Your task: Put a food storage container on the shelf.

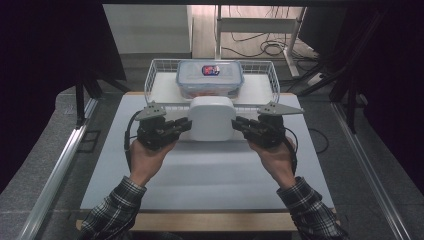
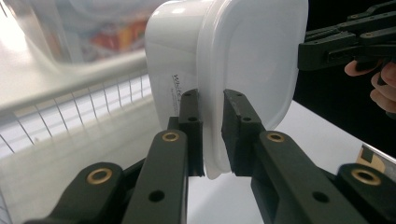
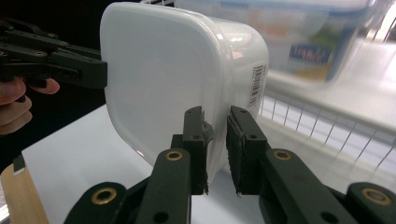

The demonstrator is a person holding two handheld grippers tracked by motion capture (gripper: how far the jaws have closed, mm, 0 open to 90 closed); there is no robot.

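A white plastic container (image 1: 211, 117) with a lid hangs above the white table top, held from both sides. My left gripper (image 1: 187, 125) is shut on its left rim; in the left gripper view its jaws (image 2: 212, 107) pinch the lid's edge of the container (image 2: 224, 56). My right gripper (image 1: 236, 122) is shut on the right rim. In the right gripper view its jaws (image 3: 217, 116) clamp the edge of the container (image 3: 177, 79), whose barcode label faces right. Each gripper view shows the other gripper on the far side of the box.
Just behind the held box, a white wire basket (image 1: 155, 80) holds a clear box with a blue-trimmed lid (image 1: 210, 77). The white table top (image 1: 210, 175) lies below the hands. Metal rails run along both sides; cables lie on the floor beyond.
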